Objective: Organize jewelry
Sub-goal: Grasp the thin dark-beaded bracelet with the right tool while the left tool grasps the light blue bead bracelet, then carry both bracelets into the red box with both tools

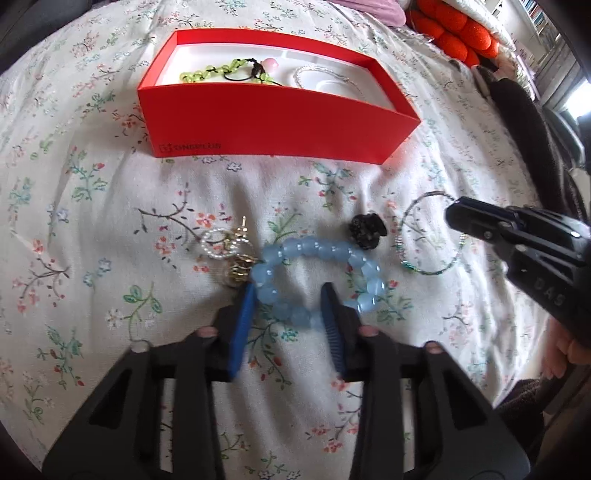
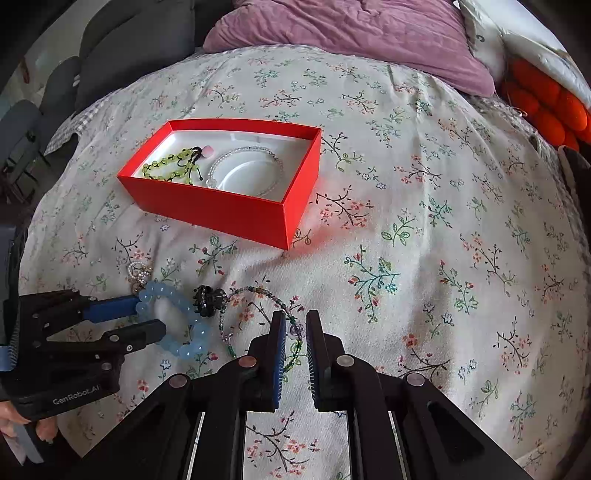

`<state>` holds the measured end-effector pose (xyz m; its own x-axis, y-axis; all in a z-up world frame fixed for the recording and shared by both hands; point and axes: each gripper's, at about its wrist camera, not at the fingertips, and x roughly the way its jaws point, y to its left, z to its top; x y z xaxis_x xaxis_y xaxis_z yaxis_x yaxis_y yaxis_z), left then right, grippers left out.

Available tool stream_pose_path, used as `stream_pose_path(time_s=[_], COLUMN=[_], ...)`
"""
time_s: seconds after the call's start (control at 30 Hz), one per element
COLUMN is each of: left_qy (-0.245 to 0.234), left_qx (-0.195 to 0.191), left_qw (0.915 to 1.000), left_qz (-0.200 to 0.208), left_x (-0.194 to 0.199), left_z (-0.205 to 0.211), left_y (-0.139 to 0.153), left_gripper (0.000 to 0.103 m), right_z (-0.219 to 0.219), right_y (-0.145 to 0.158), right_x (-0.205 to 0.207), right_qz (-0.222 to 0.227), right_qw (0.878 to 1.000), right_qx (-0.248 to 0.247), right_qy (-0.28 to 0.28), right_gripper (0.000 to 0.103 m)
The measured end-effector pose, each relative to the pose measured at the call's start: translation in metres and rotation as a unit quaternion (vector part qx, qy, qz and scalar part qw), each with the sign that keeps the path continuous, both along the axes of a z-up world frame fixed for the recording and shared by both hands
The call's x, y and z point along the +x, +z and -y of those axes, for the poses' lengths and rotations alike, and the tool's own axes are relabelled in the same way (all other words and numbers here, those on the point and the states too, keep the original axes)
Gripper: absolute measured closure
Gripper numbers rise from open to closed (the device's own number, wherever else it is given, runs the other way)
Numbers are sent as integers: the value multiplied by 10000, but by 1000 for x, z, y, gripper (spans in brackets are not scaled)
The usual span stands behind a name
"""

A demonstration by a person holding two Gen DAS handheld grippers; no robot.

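Observation:
A red box (image 1: 266, 122) (image 2: 236, 210) on the floral bedspread holds a green bead bracelet (image 1: 207, 72) (image 2: 166, 162) and a clear bead bracelet (image 2: 247, 170). A light blue bead bracelet (image 1: 314, 251) (image 2: 177, 317) lies in front of it. My left gripper (image 1: 288, 295) (image 2: 147, 314) is open, its jaws either side of the blue bracelet's near left arc. A thin green-beaded bracelet (image 1: 424, 236) (image 2: 258, 317) lies to the right. My right gripper (image 2: 295, 325) (image 1: 458, 218) stands over its edge with a narrow gap between the jaws.
A pearl and gold earring cluster (image 1: 229, 247) (image 2: 138, 275) lies left of the blue bracelet. A small black hair clip (image 1: 367, 229) (image 2: 208, 295) sits between the two bracelets. A purple pillow (image 2: 351, 33) and an orange knobbly cushion (image 2: 546, 107) lie at the far side.

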<state>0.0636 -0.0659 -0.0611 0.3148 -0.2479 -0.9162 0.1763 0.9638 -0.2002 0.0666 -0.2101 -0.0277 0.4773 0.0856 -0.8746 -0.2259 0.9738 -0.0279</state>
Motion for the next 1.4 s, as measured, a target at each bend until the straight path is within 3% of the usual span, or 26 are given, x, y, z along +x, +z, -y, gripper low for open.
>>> stream_pose_path(time_s=[0.07, 0.17, 0.43, 0.87, 1.4], left_qy=[-39, -77, -209, -137, 253], left_qx=[118, -31, -288, -442, -772], left_qw=[9999, 9999, 9992, 9959, 9836], left_qz=[30, -102, -156, 771, 1608], left_x=[1, 2, -14, -32, 18], left_z=[1, -4, -21, -49, -35], left_y=[-1, 0, 6, 68, 129], left_gripper=[87, 90, 90, 90, 90], right_z=[1, 3, 3, -7, -1], right_y=[1, 4, 14, 45, 72], right_x=[-1, -1, -7, -13, 17], right_qz=[-5, -6, 62, 416, 697], right_qw=[10000, 10000, 9997, 9980, 9923], right_qx=[20, 87, 234, 465, 965], right_qy=[-18, -38, -58, 35, -355], right_gripper=[92, 92, 92, 92, 92])
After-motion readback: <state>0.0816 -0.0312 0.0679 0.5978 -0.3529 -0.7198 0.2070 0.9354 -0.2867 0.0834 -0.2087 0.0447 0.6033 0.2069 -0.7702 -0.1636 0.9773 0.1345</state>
